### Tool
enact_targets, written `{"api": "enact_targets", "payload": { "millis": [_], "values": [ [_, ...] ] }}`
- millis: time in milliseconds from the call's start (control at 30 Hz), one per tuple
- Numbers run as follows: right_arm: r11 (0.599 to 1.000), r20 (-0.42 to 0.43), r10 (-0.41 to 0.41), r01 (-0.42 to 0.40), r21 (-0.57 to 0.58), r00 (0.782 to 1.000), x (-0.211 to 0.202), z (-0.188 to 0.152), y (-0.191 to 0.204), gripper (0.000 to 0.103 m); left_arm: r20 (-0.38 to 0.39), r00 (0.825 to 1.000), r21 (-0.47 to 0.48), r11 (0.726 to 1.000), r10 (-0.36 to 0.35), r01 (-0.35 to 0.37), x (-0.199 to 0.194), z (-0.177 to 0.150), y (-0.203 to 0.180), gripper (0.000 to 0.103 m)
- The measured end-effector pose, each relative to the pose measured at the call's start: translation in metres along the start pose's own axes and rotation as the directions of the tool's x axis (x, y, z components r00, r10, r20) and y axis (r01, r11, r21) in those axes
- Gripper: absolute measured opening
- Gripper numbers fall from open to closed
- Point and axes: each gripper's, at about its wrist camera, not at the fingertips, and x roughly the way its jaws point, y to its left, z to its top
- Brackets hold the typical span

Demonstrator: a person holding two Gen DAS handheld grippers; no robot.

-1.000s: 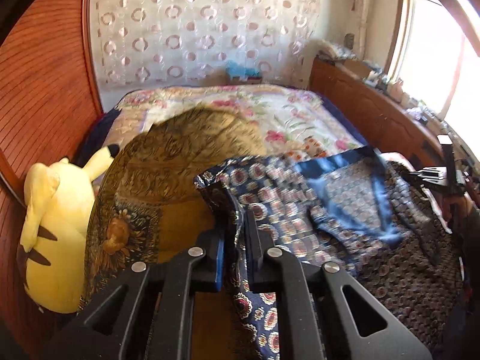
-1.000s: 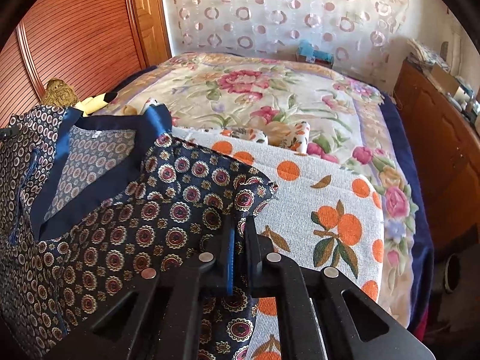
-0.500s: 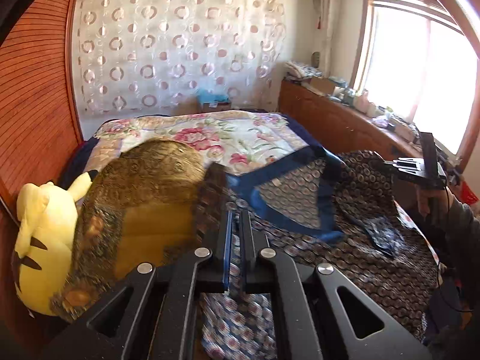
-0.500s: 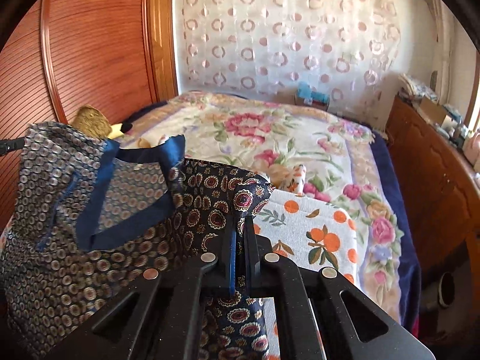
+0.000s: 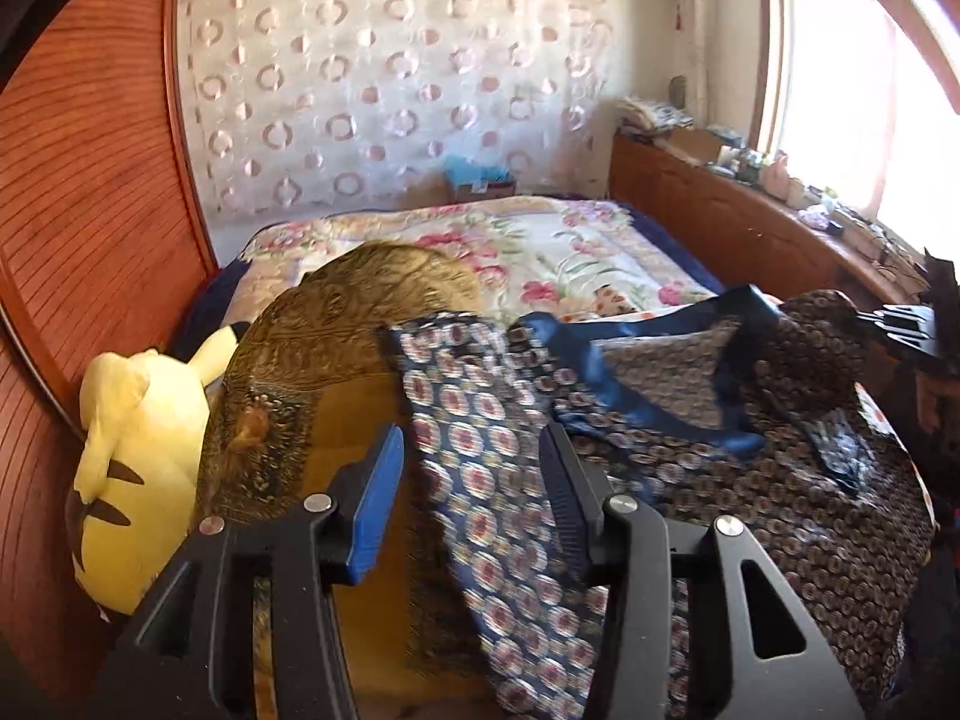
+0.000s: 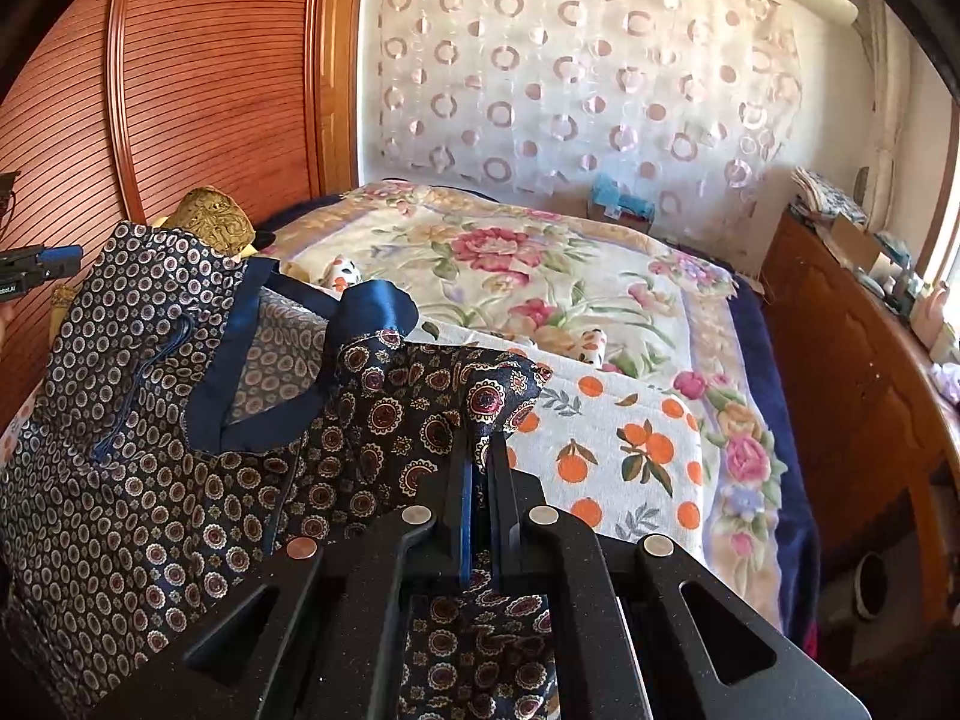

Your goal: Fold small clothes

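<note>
Garment: navy patterned top [image 5: 780,480] with blue satin neckline trim, spread over the near part of the bed, one side lifted by the right claw.
Yellow plush toy: [image 5: 132,468] at far left in the left wrist view, against the wooden slatted wall [image 5: 78,240], partly under a gold-brown patterned cloth [image 5: 336,360].
Left claw: [image 5: 468,474] jaws opening, set apart; a blurred strip of the garment hangs between them, and neither pad presses on it.
Garment edge: the medallion-print strip [image 5: 480,480] runs down between the left claw's fingers, over the gold-brown cloth.
Right claw: [image 6: 479,450] closed tight on a raised fold of the garment; the cloth peaks up just past its fingertips.
Orange-print cloth: [image 6: 630,450] white with oranges, lying flat on the bed just right of the right claw, under the garment's edge.
Bed: floral quilt [image 6: 540,276] stretching to the curtain [image 6: 570,72] with ring pattern.
Wooden cabinet: [image 6: 852,372] along the right side of the bed, small items cluttered on top.
</note>
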Motion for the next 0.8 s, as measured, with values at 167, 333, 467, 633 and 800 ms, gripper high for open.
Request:
{"api": "enact_targets", "payload": {
  "millis": [167,333,467,633,800],
  "values": [
    [1.0,-0.02,-0.001,0.001,-0.001,1.0,0.015,0.01,-0.003,0.003,-0.039,0.999,-0.036,0.999,0.005,-0.007,0.032,0.012,0.014,0.048],
    [1.0,-0.026,0.003,-0.003,0.004,1.0,0.023,0.018,-0.007,0.003,-0.062,0.996,-0.097,0.993,-0.068,0.062,0.054,0.022,0.02,0.007],
    [1.0,-0.017,0.008,-0.008,0.017,1.0,0.024,0.019,-0.011,0.003,-0.024,0.994,-0.093,0.99,-0.106,0.103,0.038,0.017,0.009,0.002],
    [1.0,0.007,0.012,-0.012,0.014,1.0,0.009,0.012,-0.009,0.003,0.047,0.99,-0.043,0.99,-0.133,0.135,-0.013,-0.002,-0.017,0.002],
    [1.0,0.066,0.016,-0.017,0.021,0.998,-0.027,-0.002,-0.004,0.003,0.13,0.977,-0.023,0.985,-0.169,0.173,-0.075,-0.034,-0.031,0.002]
  ]
}}
